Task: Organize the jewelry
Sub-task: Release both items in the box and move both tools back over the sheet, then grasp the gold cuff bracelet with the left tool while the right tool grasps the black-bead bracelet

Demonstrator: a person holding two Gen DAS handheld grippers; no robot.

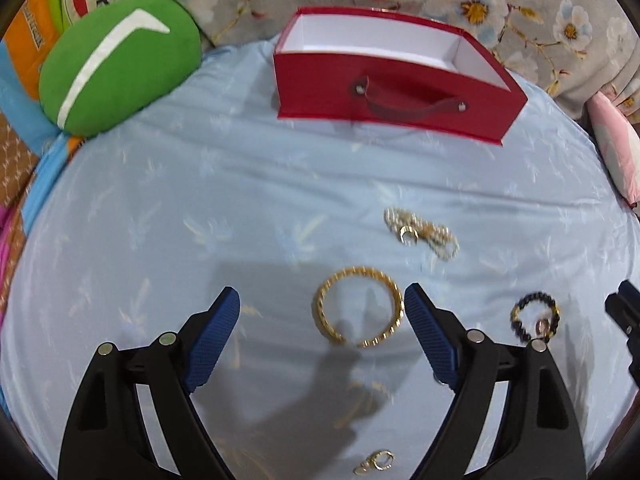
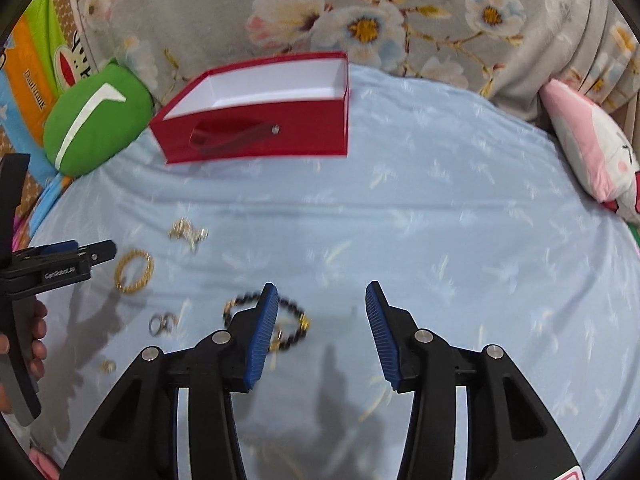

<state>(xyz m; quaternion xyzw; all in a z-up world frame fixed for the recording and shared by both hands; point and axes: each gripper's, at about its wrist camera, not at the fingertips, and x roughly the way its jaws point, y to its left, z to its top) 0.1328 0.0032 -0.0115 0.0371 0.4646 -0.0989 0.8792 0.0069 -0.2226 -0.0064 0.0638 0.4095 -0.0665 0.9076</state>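
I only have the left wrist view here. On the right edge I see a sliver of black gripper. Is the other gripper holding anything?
Observer: No. The right gripper is open and empty, above the blue sheet.
Operator: Where is it relative to the black bead bracelet?
Observer: Its left finger covers part of the black bead bracelet; contact can't be judged.
Operator: Anything right of the red box I can't see?
Observer: A pink and white plush pillow lies at the sheet's right edge.
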